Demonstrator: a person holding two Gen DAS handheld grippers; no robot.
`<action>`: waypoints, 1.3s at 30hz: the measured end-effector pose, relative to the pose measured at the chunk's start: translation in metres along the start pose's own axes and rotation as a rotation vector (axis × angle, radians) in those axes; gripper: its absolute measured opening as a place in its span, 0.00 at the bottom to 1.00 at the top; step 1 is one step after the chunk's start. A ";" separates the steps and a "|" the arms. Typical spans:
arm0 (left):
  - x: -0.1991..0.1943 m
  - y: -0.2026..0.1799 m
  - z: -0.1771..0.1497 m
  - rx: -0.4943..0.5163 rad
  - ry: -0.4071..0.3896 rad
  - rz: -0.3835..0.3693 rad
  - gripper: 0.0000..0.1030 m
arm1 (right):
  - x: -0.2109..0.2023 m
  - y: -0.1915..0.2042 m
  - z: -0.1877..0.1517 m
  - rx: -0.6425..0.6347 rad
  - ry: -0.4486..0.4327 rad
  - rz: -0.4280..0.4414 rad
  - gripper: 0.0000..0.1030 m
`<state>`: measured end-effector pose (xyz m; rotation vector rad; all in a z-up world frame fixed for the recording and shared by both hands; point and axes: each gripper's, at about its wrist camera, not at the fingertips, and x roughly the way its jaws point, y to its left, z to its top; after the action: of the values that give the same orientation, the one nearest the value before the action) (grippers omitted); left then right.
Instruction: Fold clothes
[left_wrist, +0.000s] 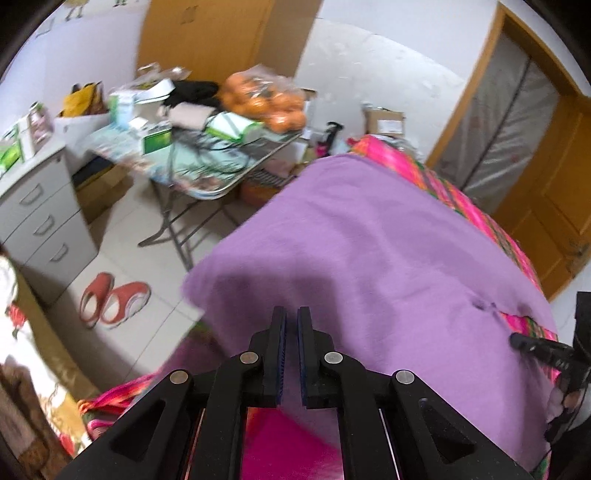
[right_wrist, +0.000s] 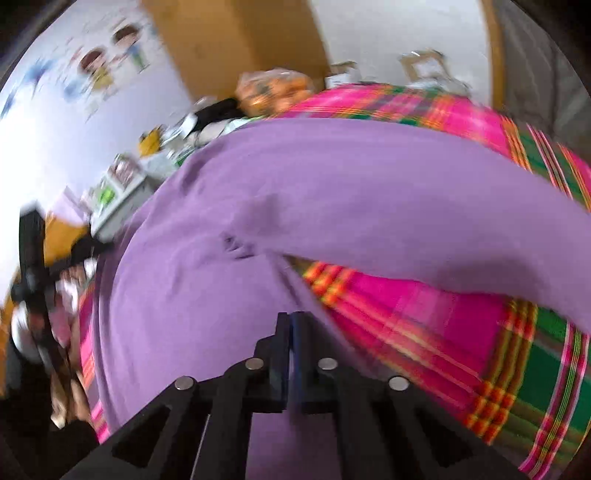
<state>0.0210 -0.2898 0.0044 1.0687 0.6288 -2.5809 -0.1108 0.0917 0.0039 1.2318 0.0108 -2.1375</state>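
The purple garment (left_wrist: 369, 258) lies spread over a bed with a pink and green checked cover (left_wrist: 461, 195). In the right wrist view one sleeve (right_wrist: 424, 206) reaches out to the right across the cover, and the body of the garment fills the near side.

The left gripper (left_wrist: 291, 321) hovers over the near left part of the garment, close to its edge where the bed ends and the tiled floor (left_wrist: 147, 206) begins. Its fingers stand almost together with only a thin gap, and I see no cloth between them, so it holds nothing. The risk here, as I judge it, is that the garment sits near this edge: a pull toward the floor could drag it off the bed, next to the red slippers (left_wrist: 114, 302).

The right gripper (right_wrist: 293, 325) is tilted and low over the garment, just below the armpit area, where small wrinkles (right_wrist: 236, 247) gather. Its fingers are pressed together. The picture is blurred there, and I cannot tell if a fold of cloth is pinched between them or if they only rest on it. If only a thin layer is caught, it may slip out during a lift, and the sleeve may bunch instead of folding flat. The blur suggests quick motion, which could also shift the checked cover beneath.
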 end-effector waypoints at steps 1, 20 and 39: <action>0.000 0.004 -0.001 -0.009 0.003 0.004 0.06 | -0.002 -0.005 0.000 0.026 -0.011 0.000 0.00; 0.004 0.005 0.000 0.021 -0.015 -0.022 0.06 | -0.017 -0.028 -0.015 0.159 -0.064 -0.093 0.02; 0.010 -0.056 -0.022 0.180 0.033 -0.130 0.06 | -0.010 -0.011 -0.019 0.171 -0.094 -0.035 0.00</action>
<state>0.0050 -0.2314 -0.0008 1.1632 0.4961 -2.7817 -0.0986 0.1117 -0.0025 1.2332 -0.1962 -2.2625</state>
